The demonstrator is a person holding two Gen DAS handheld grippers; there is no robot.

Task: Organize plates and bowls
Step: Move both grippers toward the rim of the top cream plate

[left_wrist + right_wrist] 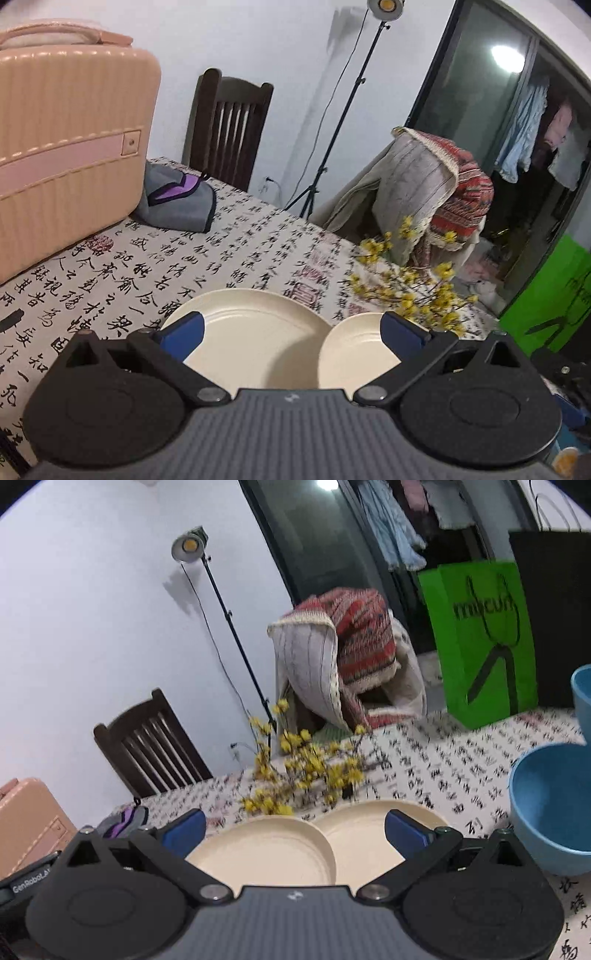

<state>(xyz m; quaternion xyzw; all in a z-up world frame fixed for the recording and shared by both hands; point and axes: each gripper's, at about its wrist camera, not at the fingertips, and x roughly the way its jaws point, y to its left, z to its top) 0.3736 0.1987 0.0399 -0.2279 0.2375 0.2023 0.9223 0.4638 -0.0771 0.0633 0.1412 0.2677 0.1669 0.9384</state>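
Observation:
Two cream plates lie side by side on the calligraphy-print tablecloth (155, 280). In the left wrist view the larger plate (255, 339) is on the left and the smaller plate (354, 350) on the right, their rims meeting. My left gripper (293, 332) hovers just above and in front of them, open and holding nothing. The right wrist view shows the same pair, one plate (269, 849) beside the other plate (365, 838). My right gripper (295, 830) is open over them and also holds nothing. A blue bowl (554, 812) stands to their right, with a second blue bowl (581, 694) behind it.
A pink suitcase (66, 140) and a grey-purple pouch (181, 199) occupy the table's far left. Yellow flower sprigs (306, 771) lie just beyond the plates. A green paper bag (484, 642) stands at the back right. A dark wooden chair (229, 125) and a cloth-draped chair (436, 188) flank the far edge.

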